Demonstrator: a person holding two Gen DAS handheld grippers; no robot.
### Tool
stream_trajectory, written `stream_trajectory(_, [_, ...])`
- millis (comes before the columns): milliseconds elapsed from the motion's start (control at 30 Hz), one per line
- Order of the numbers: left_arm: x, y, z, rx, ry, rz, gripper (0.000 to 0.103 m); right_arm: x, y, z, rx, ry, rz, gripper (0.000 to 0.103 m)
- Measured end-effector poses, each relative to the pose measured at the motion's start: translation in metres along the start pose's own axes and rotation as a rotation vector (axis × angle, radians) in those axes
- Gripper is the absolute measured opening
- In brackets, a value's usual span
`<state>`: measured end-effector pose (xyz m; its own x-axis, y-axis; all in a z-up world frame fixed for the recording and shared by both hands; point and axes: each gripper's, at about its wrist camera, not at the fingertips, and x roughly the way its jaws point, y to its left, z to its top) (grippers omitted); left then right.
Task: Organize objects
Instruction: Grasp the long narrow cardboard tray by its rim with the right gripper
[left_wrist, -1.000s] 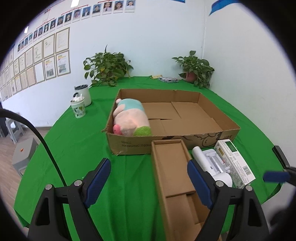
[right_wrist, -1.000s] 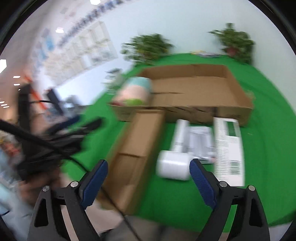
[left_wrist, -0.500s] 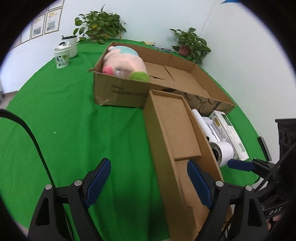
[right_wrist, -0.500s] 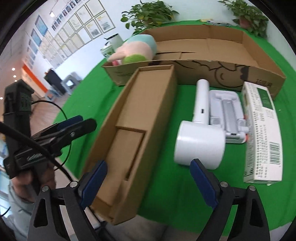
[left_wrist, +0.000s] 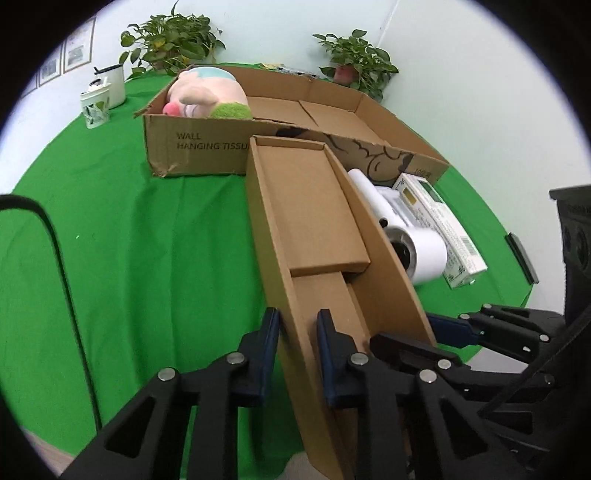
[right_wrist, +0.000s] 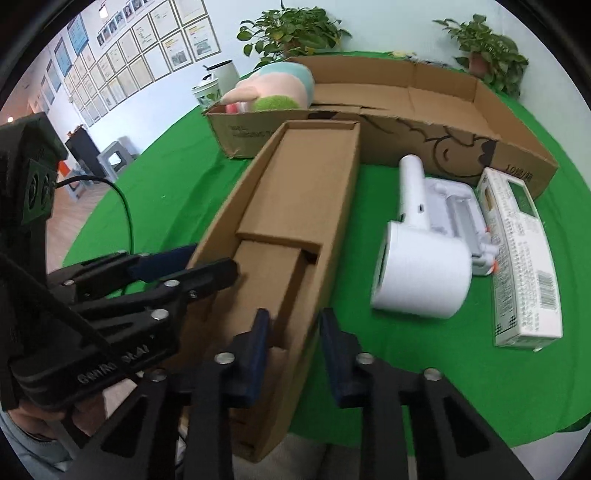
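Our left gripper (left_wrist: 297, 332) had its blue fingers (left_wrist: 271, 328) pinched on the left side wall of the long narrow cardboard tray (left_wrist: 314, 221), one pad outside, one inside. Our right gripper (right_wrist: 291, 332) was clamped the same way on the tray's right side wall, right at the near end. So we held the near end of that tray between both tools. Its long axis ran straight away from us, far end pointing at, and sitting against, the front wall of the big open carton (left_wrist: 207, 151) printed WALL HANGING TISSUE. The near end jutted past the edge of the green tablecloth (left_wrist: 129, 240). Inside the carton's left corner lay a pink plush toy (left_wrist: 205, 96). To the tray's right sat a white handheld appliance (right_wrist: 421, 280), barrel toward us, and beside it a white printed box (right_wrist: 521, 258) lying parallel to the tray. Two potted plants (left_wrist: 173, 37) stood behind.
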<state>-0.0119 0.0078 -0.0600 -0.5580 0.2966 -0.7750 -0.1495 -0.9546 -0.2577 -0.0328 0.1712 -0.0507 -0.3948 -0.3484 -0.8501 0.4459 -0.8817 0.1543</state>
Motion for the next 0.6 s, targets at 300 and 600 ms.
stream_trajectory(300, [-0.015, -0.009, -0.026, -0.049, 0.033, -0.027, 0.02, -0.012, -0.002, -0.039, 0.073, 0.029, 0.065, 0.029])
stream_trajectory(600, [-0.005, -0.002, -0.014, -0.089, 0.034, -0.02, 0.016, -0.004, -0.002, -0.02, 0.091, -0.005, 0.009, 0.027])
